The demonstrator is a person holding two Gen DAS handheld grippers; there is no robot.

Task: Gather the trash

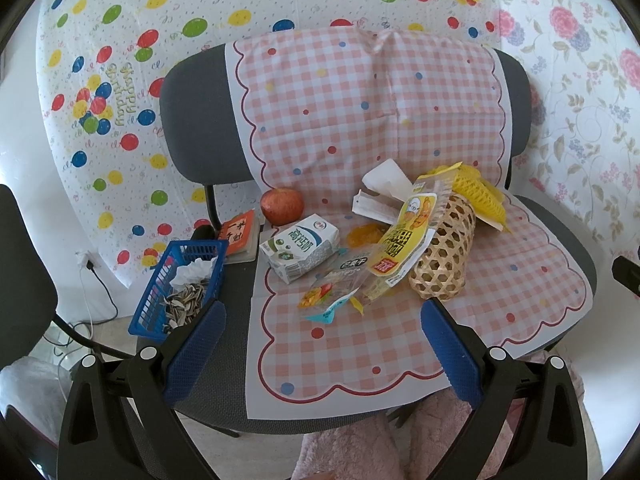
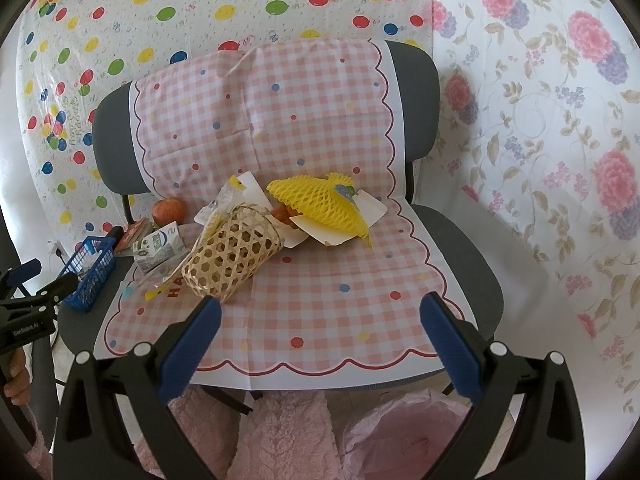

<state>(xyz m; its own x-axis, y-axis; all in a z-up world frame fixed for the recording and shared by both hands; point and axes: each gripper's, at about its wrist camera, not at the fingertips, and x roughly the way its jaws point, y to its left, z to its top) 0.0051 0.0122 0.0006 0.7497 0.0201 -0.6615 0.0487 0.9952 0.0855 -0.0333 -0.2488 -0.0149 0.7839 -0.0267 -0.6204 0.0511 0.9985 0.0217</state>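
Both grippers hover at the near edge of a grey chair [image 1: 200,140], pointing forward and slightly down at the seat. The left gripper [image 1: 322,320] has its jaws spread wide with nothing between them, and the right gripper [image 2: 320,316] stands equally wide and empty. In the right wrist view the left gripper shows at the far left, held by a hand [image 2: 16,376] in a pink fleecy sleeve.

A pink checked cloth [image 1: 360,120] drapes over the chair back and seat, its scalloped border hanging just over the near edge. The trash lies in a cluster at the middle of the seat: a milk carton [image 1: 300,248] on its side, clear snack wrappers [image 1: 340,284] just nearer, and a yellow snack bag [image 1: 408,236] leaning on a woven basket [image 2: 232,256] that is tipped over with its mouth toward the near left. Behind the basket sit white paper pieces [image 2: 352,216] and a yellow foam net [image 2: 320,204] (touching, partly overlapping).

At the left, off the cloth, a blue plastic basket [image 1: 180,280] holds sunflower seed shells and crumpled paper, close to the left gripper's left finger. An apple [image 1: 282,205] and a small book [image 1: 240,236] sit farther back on the left.

The near and right parts of the cloth are bare, leaving open room there. A pink bag [image 2: 400,428] lies below the seat edge.
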